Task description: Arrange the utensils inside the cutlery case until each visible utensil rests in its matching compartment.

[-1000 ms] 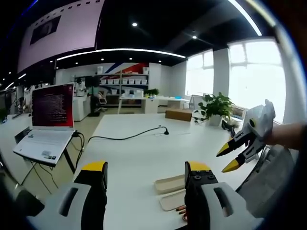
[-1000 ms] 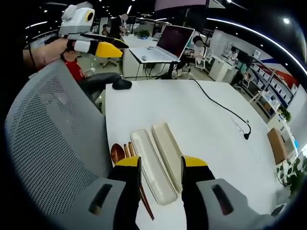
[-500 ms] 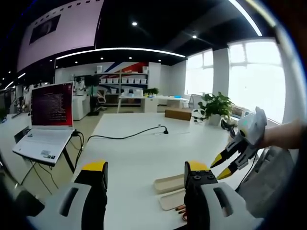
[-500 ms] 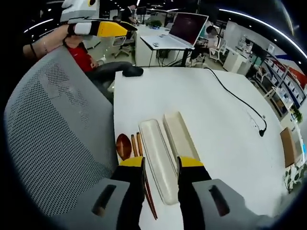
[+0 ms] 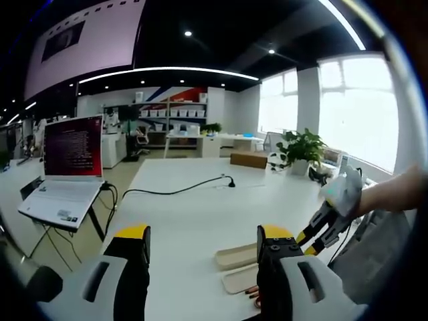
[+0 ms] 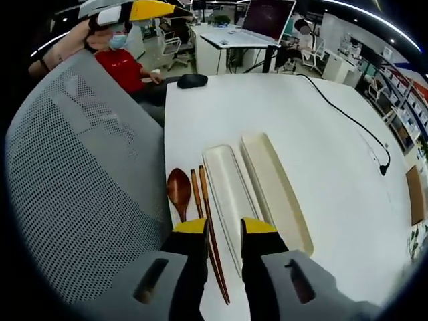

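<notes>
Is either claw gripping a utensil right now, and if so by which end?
Neither. The spoon and chopsticks lie loose on the table beside the case; both claws are empty.

Our right gripper (image 6: pixel 224 231) hangs over the white table (image 6: pixel 314 147), jaws slightly apart and gripping nothing. Just ahead of the jaw tips we see two pale case halves (image 6: pixel 257 184) lying side by side lengthwise. Left of them lie two wooden chopsticks (image 6: pixel 206 214), then a wooden spoon (image 6: pixel 178 189), bowl pointing away. Grey mesh chair back (image 6: pixel 87 194) sits left of us. The left gripper (image 6: pixel 134 10) shows far up-left.
</notes>
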